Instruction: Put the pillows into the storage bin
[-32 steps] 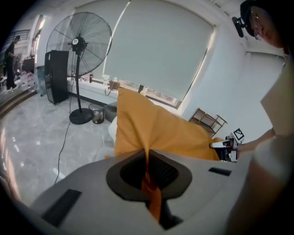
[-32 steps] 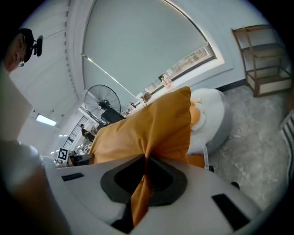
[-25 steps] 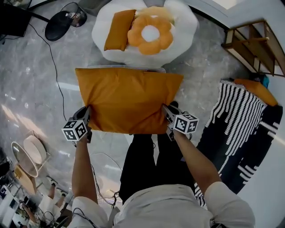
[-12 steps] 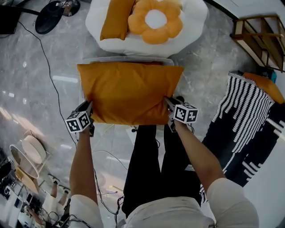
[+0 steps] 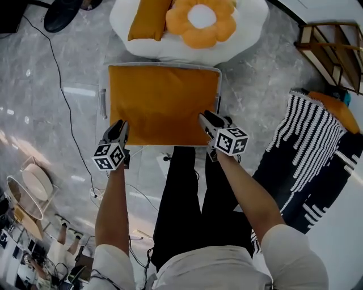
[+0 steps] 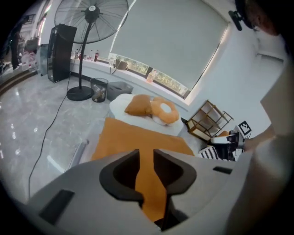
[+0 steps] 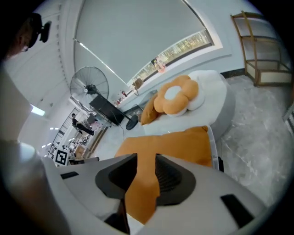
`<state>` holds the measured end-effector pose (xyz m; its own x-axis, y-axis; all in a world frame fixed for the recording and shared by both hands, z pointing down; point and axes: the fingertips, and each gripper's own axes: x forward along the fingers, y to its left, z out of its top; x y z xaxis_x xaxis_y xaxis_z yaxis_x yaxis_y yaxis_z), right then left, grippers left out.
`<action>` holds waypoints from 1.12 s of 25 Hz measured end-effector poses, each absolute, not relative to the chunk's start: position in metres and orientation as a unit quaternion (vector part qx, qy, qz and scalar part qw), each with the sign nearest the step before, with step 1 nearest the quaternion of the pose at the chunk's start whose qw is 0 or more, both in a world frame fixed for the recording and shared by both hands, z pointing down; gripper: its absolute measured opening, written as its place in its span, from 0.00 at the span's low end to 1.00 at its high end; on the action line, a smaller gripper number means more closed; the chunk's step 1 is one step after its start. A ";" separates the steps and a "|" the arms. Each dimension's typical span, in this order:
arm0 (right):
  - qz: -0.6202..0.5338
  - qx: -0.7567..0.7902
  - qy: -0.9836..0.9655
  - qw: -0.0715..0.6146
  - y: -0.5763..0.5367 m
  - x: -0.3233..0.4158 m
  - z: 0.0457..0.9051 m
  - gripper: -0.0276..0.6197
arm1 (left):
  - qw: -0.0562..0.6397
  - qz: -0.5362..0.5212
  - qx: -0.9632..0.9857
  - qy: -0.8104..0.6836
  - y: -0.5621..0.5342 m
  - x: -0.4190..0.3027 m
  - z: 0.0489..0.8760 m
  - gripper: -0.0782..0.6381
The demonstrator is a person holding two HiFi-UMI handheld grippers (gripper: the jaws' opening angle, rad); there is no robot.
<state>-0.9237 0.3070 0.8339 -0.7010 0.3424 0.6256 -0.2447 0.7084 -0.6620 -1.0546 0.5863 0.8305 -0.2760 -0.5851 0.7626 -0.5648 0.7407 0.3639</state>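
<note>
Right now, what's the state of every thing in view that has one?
Large orange pillow: lying flat in storage bin.
Storage bin: open, filled by it.
Left gripper: jaws just opening, pillow edge between.
Right gripper: same.
Small orange pillow, flower pillow: on white cushion, not binned.

Grey marbled floor (image 5: 68, 119), glossy, with several things set directly on it.

In the middle, a clear storage bin (image 5: 104, 102) standing flat; just behind it, a round white cushion seat (image 5: 249, 20). At the far left corner, the black round base of a standing fan (image 5: 61, 14), and close beside that, seen from the left gripper view, a small dark waste basket (image 6: 98, 88). At the right, a low wooden rack (image 5: 332, 54), and nearer, a black-and-white striped cloth (image 5: 309, 136) spread out.
</note>
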 end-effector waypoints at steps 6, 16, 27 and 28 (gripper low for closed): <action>0.322 -0.102 -0.895 0.291 0.313 -0.960 0.725 0.13 | 0.358 -0.028 0.419 -0.834 0.539 -1.064 0.720 0.15; 0.243 -0.129 -0.958 0.081 0.291 -0.991 0.446 0.10 | 0.141 -0.065 0.451 -0.879 0.512 -1.086 0.443 0.13; 0.118 -0.141 -0.981 -0.065 0.271 -0.931 0.221 0.10 | -0.019 -0.031 0.430 -0.902 0.556 -1.038 0.224 0.13; 0.113 -0.136 -0.981 -0.075 0.267 -0.920 0.209 0.10 | -0.028 -0.024 0.425 -0.904 0.560 -1.027 0.211 0.13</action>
